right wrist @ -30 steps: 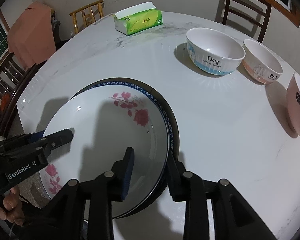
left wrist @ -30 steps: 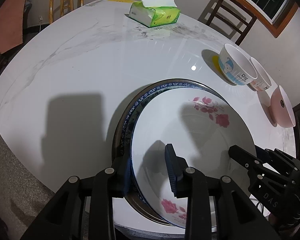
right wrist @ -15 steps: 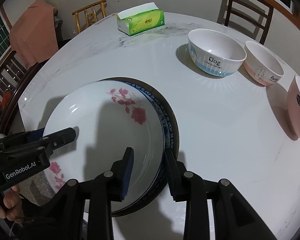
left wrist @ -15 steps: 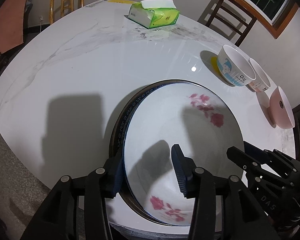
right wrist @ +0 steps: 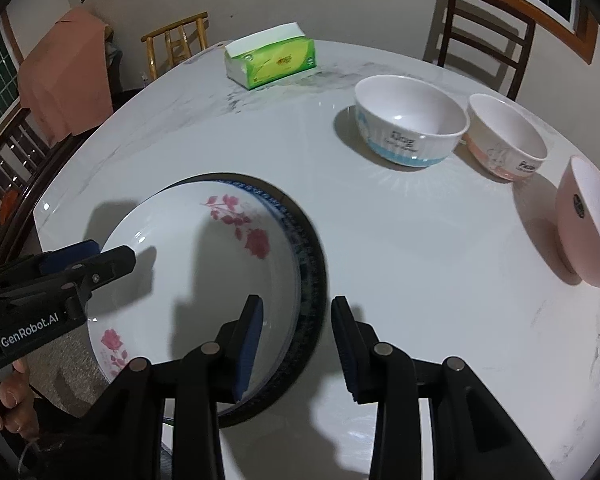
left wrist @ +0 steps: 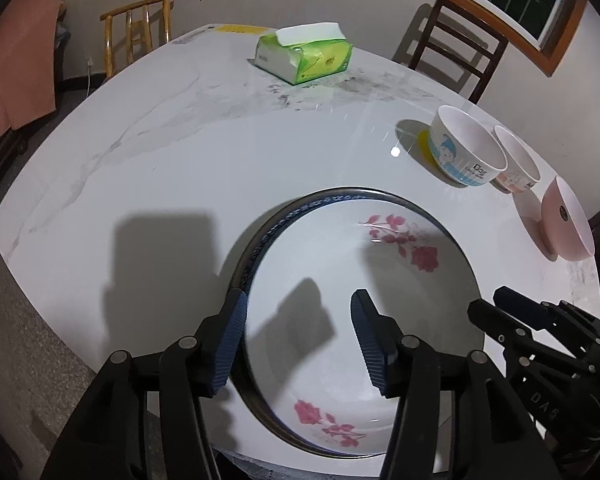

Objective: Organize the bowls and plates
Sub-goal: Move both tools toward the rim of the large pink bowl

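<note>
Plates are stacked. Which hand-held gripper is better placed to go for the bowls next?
Right. The right hand-held gripper, jaws opening astride the plate stack's right rim, sits on the side where the bowls stand; the left hand-held gripper is across the plates.

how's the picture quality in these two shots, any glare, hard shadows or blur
Left wrist view: heavy fisheye bending, a small glare spot on the table, hard finger shadows across the rose plate. Right wrist view: same curvature, slight blur along the blue-rimmed plate, dark shadows under the bowls.
</note>
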Demonstrator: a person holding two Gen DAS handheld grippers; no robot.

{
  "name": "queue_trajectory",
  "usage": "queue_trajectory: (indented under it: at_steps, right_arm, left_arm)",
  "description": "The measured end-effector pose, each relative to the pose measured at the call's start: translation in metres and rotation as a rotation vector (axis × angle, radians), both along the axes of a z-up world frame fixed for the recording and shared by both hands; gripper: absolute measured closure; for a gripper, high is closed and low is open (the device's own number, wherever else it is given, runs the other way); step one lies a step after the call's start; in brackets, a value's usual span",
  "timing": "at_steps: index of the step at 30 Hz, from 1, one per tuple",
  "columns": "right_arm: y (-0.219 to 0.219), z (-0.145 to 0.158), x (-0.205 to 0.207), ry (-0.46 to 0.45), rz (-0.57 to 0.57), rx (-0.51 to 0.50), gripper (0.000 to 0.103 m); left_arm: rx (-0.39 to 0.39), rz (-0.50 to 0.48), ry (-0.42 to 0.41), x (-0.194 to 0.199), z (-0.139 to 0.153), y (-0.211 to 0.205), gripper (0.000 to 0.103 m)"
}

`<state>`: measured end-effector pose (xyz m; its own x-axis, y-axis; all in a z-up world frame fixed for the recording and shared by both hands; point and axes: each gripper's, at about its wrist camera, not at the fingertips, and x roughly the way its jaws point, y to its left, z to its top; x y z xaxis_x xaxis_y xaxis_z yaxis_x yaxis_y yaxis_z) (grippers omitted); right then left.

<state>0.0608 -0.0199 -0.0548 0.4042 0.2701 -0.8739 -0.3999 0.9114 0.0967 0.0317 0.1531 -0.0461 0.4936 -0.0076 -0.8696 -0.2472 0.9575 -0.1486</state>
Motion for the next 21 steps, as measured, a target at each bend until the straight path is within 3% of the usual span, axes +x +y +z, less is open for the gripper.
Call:
queue_trajectory:
  at_steps: [13, 21]
  right_arm:
    - [-0.067, 0.002, 0.007, -0.019, -0.139, -0.001, 0.067]
    - [-0.153, 0.0, 0.008, 0.008, -0.29, 0.038, 0.067]
  left_arm:
    - [0.025, -0.098, -0.014, 0.02, 0.009, -0.053, 0.047]
    - [0.014, -0.227, -0.003, 0.047, 0.008, -0.119, 0.043]
